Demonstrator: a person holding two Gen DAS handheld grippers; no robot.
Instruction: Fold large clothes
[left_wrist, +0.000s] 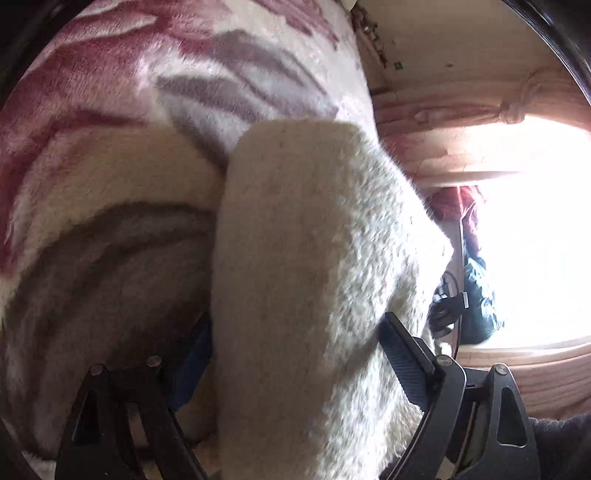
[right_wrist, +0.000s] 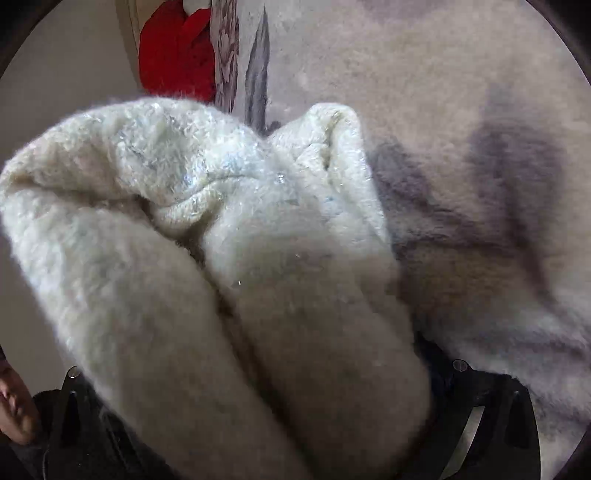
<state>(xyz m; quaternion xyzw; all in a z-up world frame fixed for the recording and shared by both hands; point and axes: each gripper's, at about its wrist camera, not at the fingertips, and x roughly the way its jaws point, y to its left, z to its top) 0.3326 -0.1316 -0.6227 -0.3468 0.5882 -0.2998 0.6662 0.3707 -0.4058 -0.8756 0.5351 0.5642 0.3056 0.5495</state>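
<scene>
A thick fluffy cream garment (left_wrist: 314, 258) fills the middle of the left wrist view, bunched between the fingers of my left gripper (left_wrist: 295, 369), which is shut on it. The right black finger (left_wrist: 406, 362) shows; the left one is mostly hidden by fabric. In the right wrist view the same cream garment (right_wrist: 221, 258) lies folded in thick rolls between the fingers of my right gripper (right_wrist: 258, 387), which is shut on it; the fingertips are buried in the fleece.
A plush blanket with red and grey leaf print (left_wrist: 147, 92) lies under the garment, also seen in the right wrist view (right_wrist: 480, 184). A wooden wall and bright window (left_wrist: 535, 240) are to the right. A red cloth (right_wrist: 177, 55) hangs at the back.
</scene>
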